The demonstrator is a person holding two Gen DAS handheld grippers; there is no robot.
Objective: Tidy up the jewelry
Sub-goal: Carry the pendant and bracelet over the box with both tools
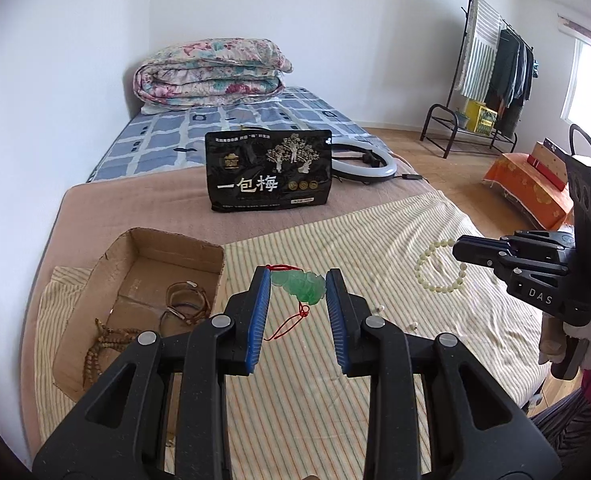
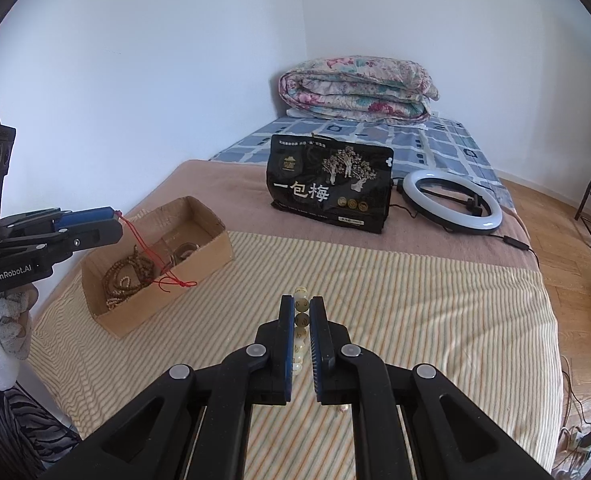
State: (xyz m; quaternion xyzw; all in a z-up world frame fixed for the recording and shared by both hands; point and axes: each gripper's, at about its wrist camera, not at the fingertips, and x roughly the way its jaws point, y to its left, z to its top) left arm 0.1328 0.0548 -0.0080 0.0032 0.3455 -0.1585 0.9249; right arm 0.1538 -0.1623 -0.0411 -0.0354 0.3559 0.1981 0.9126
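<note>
The cardboard box sits open at the left edge of the striped cloth on the bed, and it holds brown wooden bead strands heaped in its near corner and a few thin cord bracelets coiled toward its far side; the right wrist view shows the same box with the brown beads piled against its near wall. The left gripper has its blue pads set moderately apart with the green jade pendant spanning the gap between their tips, apparently pinched at its ends, to the right of the box. The pendant is translucent green and carved, paler at one end, and its red cord loops from the top and trails below; in the right wrist view the cord hangs from the left gripper down across the box. The right gripper stands nearly closed, clamped on the pale bead bracelet, whose cream beads are stacked between the pads. From the left wrist view the bracelet forms a ring of small whitish beads hanging from the right gripper over the cloth. Behind stand a black snack bag and a ring light.
</note>
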